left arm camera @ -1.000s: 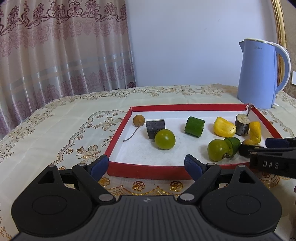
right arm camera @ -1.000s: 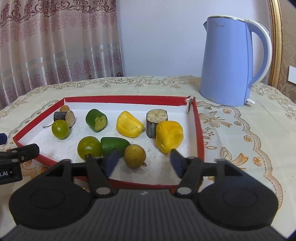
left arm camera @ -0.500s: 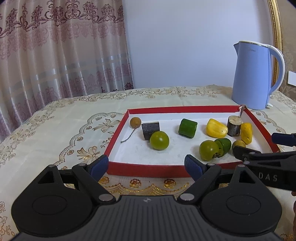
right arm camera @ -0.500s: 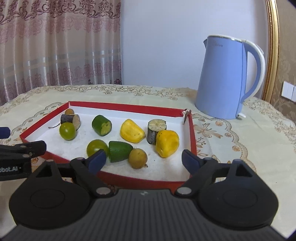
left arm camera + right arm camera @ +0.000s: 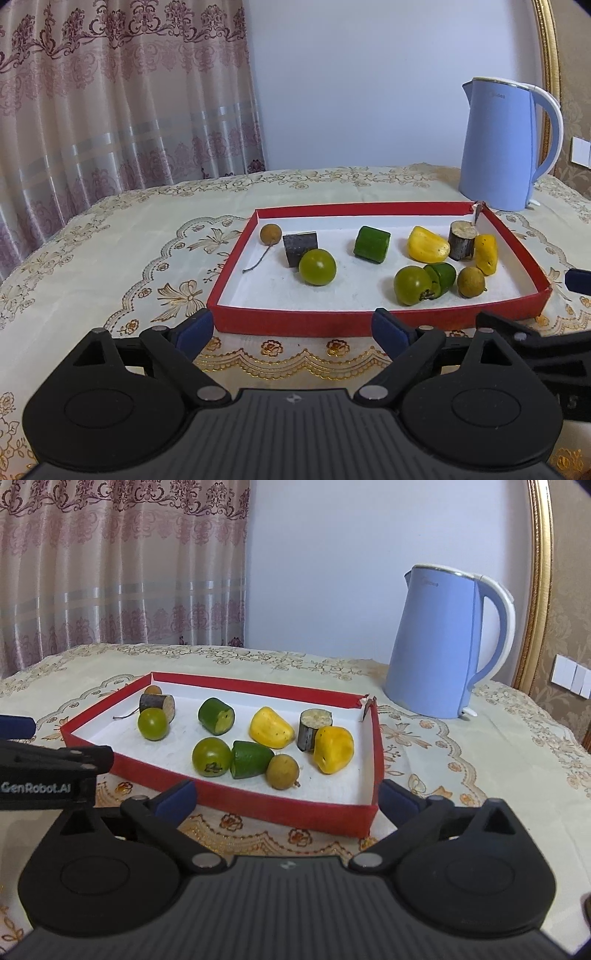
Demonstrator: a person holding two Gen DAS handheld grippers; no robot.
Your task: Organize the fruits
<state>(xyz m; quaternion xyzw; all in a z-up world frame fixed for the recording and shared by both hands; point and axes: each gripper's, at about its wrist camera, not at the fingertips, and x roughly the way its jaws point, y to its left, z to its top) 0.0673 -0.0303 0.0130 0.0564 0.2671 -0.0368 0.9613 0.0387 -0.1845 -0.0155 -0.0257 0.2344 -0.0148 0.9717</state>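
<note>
Right gripper [image 5: 286, 799] drawn back, widened, empty, left gripper [image 5: 291, 330] open, cardboard tray [image 5: 288, 806], round fruits.

My two cameras give bright, even daylight, seemingly filtering through the curtain [image 5: 122, 110]; shadows under the fruit in the tray [image 5: 295, 321] are soft and short; focus is sharp throughout; the fisheye bends the edges, with dark vignetted corners.
</note>
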